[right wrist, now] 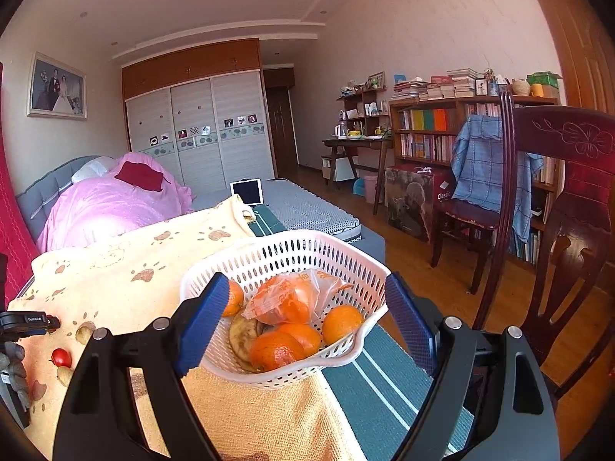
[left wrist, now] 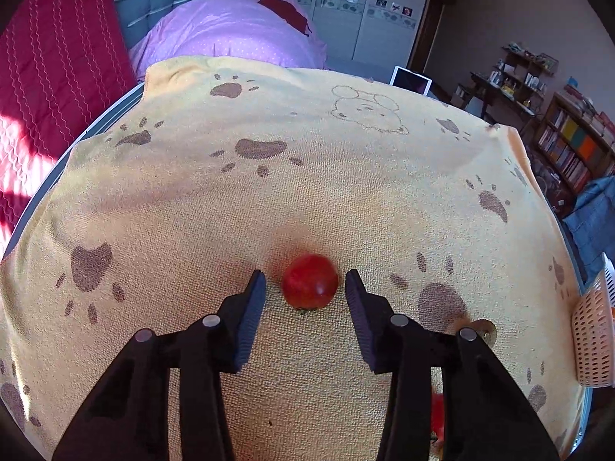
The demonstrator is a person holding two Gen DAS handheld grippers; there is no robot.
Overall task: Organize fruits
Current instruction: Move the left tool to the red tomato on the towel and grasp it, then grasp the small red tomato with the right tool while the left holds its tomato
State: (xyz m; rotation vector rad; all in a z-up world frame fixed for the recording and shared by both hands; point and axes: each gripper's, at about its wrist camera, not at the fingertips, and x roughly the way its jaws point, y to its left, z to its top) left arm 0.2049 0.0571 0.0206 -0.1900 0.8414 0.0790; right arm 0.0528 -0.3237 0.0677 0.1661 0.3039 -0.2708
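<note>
tomato (left wrist: 309,281) sits on the yellow paw-print towel (left wrist: 307,176), right between the black fingers (left wrist: 250,307) of the left gripper (left wrist: 305,282), a sliver of gap showing on each side, pads not pressing. right gripper (right wrist: 303,307) stands wide apart, empty, just before the white basket (right wrist: 292,246) of oranges (right wrist: 342,322).

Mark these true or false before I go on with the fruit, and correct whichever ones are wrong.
1. The left tool is clamped on the small red fruit. False: the fruit lies between its fingers, with a gap on each side.
2. The white basket holds oranges. True.
3. The right tool grips an orange. False: it is open, fingers apart in front of the basket.
4. The red fruit rests on the yellow paw-print towel. True.
</note>
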